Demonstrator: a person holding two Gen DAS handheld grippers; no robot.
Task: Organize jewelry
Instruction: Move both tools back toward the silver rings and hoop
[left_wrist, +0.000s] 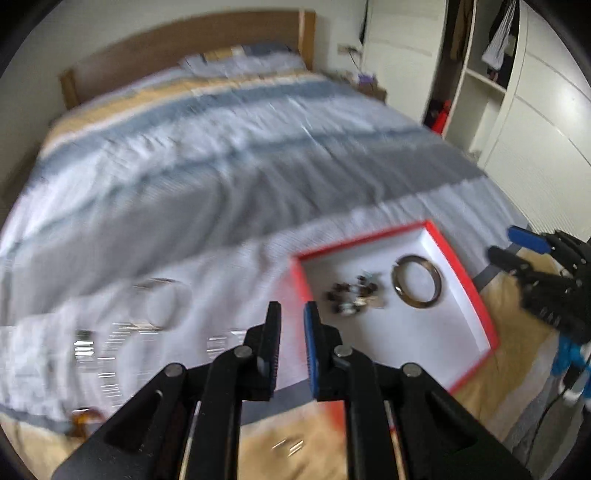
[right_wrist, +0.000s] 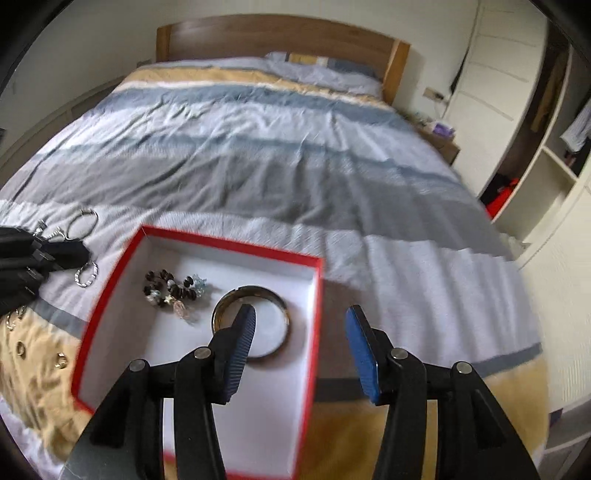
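The right gripper (right_wrist: 300, 345) hangs above one red-rimmed box (right_wrist: 207, 240), its two blue-padded fingers spread wide with nothing between them. The left gripper (left_wrist: 291, 347) hangs above the box's near-left corner with its two fingers a narrow gap apart; nothing shows in that gap, and this view is blurred by motion. The box, white inside, rests on the bed's striped duvet (right_wrist: 258, 147) and holds two items: one metal bangle (right_wrist: 275, 295) lying flat toward the right wall, and one beaded bracelet (right_wrist: 171, 290) of dark and clear beads bunched just left of it, the two apart. Outside the box, on its left, loose jewelry lies on the duvet: one thin silver hoop (right_wrist: 83, 221) farther up, one twisted silver hoop (right_wrist: 87, 276) just beside the left gripper's black fingers, and at least three small gold-coloured rings (right_wrist: 61, 359) on the yellow band; an exact count there cannot be told. One wooden headboard (right_wrist: 280, 35) closes the far end.
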